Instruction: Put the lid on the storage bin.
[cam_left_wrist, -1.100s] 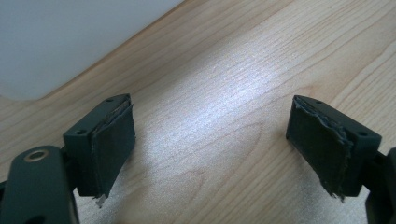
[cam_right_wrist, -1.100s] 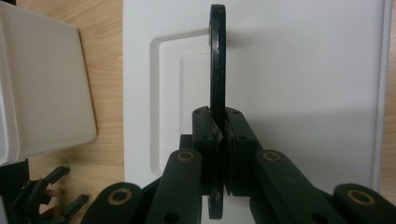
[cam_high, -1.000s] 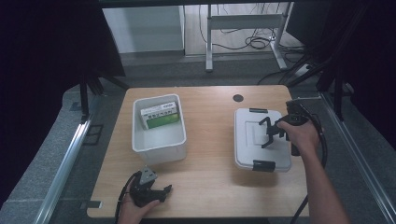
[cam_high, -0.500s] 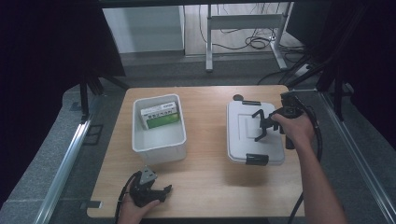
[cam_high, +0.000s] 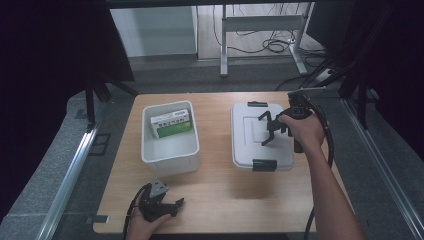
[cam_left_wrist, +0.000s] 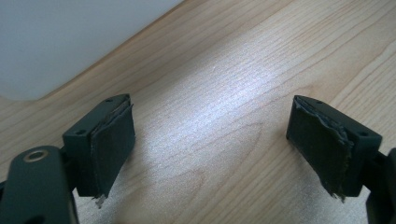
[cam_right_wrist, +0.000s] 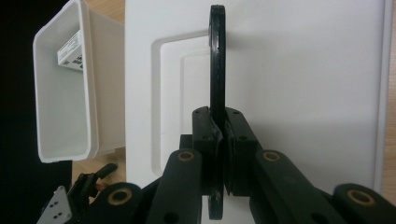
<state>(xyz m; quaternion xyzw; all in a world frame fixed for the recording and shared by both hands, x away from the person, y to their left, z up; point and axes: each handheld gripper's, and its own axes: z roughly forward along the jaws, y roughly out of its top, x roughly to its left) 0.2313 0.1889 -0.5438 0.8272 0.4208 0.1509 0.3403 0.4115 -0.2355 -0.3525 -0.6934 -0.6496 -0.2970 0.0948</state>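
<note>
High view first: a wooden surface (cam_high: 220, 185) carries two white plastic things, and the lidded storage box (cam_high: 260, 137) serves as landmark. Its white lid (cam_high: 245, 145) sits flat on top, with a dark latch (cam_high: 264, 164) at the near edge and another at the far edge. A black handle (cam_high: 266, 127) rises from the middle of the lid, and the right hand-held gripper (cam_high: 278, 125) is on it, held by the person's right hand (cam_high: 305, 131), which comes in from the box's right side.

Right gripper view settles the grip: the two jaws are pressed together on the thin black handle (cam_right_wrist: 216, 88), seen edge-on, with no gap showing between pads and handle. The handle stands upright off the lid's recessed panel (cam_right_wrist: 182, 93), which I judge is why the grip comes from above and across it: a flat bar offers two faces to pinch. Whether the lid is being lifted or only held, I cannot tell.

Left of the box, a little apart from it, stands an open white bin (cam_high: 171, 140) with a green-and-white carton (cam_high: 172, 123) inside, leaning toward the bin's far end.

Well to the near left of the box, the left hand-held gripper (cam_high: 167, 206) rests low at the surface's near edge. Left gripper view shows its jaws spread wide with bare wood (cam_left_wrist: 210, 121) between them, holding nothing; it looks parked out of the way.
</note>
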